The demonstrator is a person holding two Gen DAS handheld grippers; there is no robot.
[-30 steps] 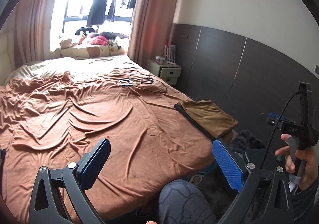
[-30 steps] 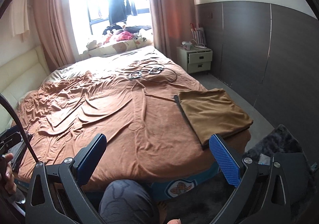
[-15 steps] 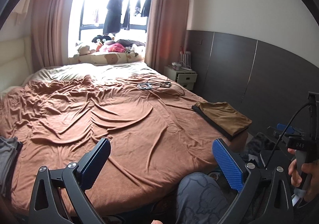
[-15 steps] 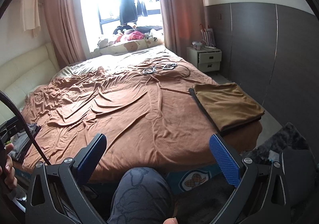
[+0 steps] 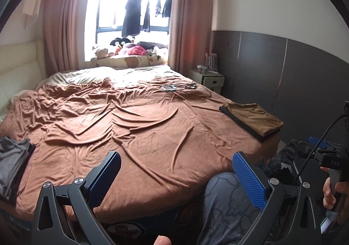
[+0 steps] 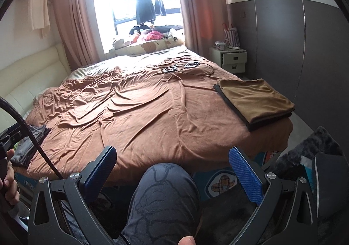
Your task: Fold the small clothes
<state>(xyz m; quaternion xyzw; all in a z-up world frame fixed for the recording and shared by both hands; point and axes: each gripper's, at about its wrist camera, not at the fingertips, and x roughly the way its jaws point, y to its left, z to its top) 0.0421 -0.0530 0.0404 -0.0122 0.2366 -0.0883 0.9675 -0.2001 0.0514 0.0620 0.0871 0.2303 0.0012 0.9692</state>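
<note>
Both the left gripper [image 5: 176,170] and the right gripper [image 6: 172,166] are hovering wide open (holding nothing) before the bed [image 6: 152,114], folded clothes [image 6: 255,101] lying at its right corner.

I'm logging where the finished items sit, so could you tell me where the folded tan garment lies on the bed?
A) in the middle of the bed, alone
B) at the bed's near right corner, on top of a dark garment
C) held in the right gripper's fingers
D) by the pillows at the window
B: the folded tan garment lies at the bed's near right corner on a dark garment; both grippers are open and empty.
</note>
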